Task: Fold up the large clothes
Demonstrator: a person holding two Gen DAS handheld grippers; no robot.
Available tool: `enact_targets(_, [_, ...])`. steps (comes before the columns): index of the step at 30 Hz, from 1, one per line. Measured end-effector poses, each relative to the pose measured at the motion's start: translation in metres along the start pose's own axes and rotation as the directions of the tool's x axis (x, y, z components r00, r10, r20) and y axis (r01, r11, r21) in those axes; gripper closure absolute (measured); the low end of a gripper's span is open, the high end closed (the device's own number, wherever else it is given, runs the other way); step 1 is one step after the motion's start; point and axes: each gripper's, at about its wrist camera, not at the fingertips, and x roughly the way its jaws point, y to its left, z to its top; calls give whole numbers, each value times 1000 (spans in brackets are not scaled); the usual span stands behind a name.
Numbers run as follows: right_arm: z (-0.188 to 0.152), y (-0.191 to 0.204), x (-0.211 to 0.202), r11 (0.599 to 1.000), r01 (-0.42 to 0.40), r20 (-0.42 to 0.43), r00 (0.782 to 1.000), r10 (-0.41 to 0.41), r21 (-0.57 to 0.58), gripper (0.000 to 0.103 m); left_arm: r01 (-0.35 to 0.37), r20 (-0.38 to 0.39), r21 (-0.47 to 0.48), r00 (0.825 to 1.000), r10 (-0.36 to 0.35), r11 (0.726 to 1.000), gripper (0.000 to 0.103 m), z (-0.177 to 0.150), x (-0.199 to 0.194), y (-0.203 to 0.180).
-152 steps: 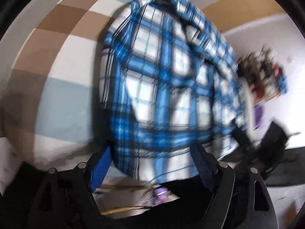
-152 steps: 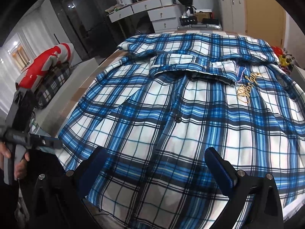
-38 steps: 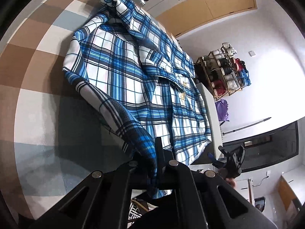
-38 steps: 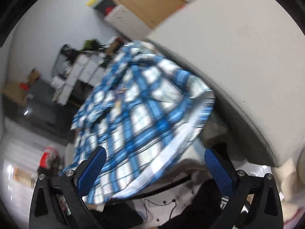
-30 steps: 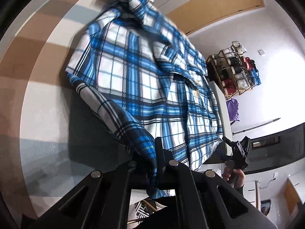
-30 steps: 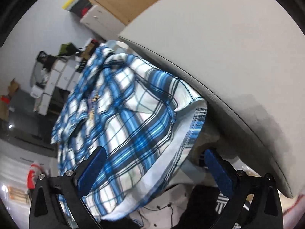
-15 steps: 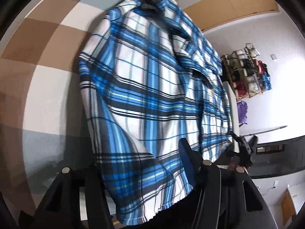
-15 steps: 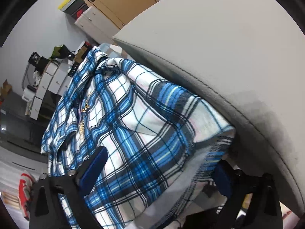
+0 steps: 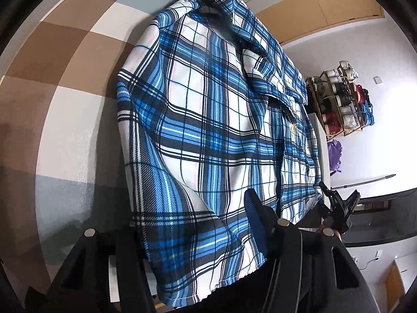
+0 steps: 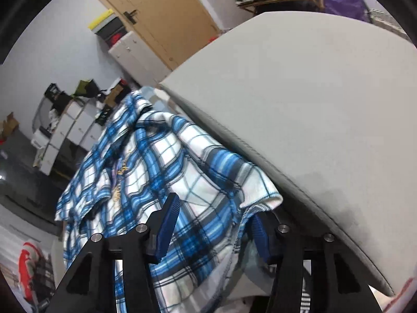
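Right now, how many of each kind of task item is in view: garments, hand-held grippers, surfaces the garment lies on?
Plaid shirt: 1
Hand-held grippers: 2, left hand-held gripper and right hand-held gripper
Checked surface under the shirt: 1
Total: 4

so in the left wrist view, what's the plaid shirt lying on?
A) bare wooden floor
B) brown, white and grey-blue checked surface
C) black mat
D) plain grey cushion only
B: in the left wrist view the plaid shirt is spread over a checked surface of brown, white and grey-blue squares, with its near hem hanging over the edge between the left gripper fingers.
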Motion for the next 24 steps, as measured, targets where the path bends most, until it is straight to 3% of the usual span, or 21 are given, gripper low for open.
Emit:
enact_targets(4, [4,7,15,996,37,-3,999,-37,-81,74,3,0,3,1000,-3,1000,53,1,0,0])
enact_targets(6, [4,9,23,990,70,-9,997,-72,-124,97,8,-1,-1,1000,-8,1000,53,1,0,0])
enact_targets(7, [4,9,24,990,60,-11,998,-62,-126,98,13,1,-7,1000,-13,1000,53,1,0,1])
enact_targets(13, [2,16,2,982,24,53,998,-14,-187,101,-44,7,55,999,44,998,53,-1,-1,-8])
enact_targets(14, [2,18,-3,979,10,68,998,4,-201,101,-48,9,56,999,48,997,64,-2,-1,-8])
enact_targets(15, [2,21,-9,976,-7,84,996,26,-217,101,-47,1,47,999,47,998,98,-3,-1,-6])
enact_targets(16, [2,26,-15,970,-24,105,993,51,-241,101,-46,-18,43,999,46,998,103,-5,1,-4])
enact_targets(20, [-4,50,-38,937,4,192,979,67,-350,101,-81,-15,17,997,81,997,103,-15,-2,1])
enact_targets(24, [-2,53,-44,934,-18,193,977,92,-356,101,-63,9,-8,998,63,998,103,-23,-9,0])
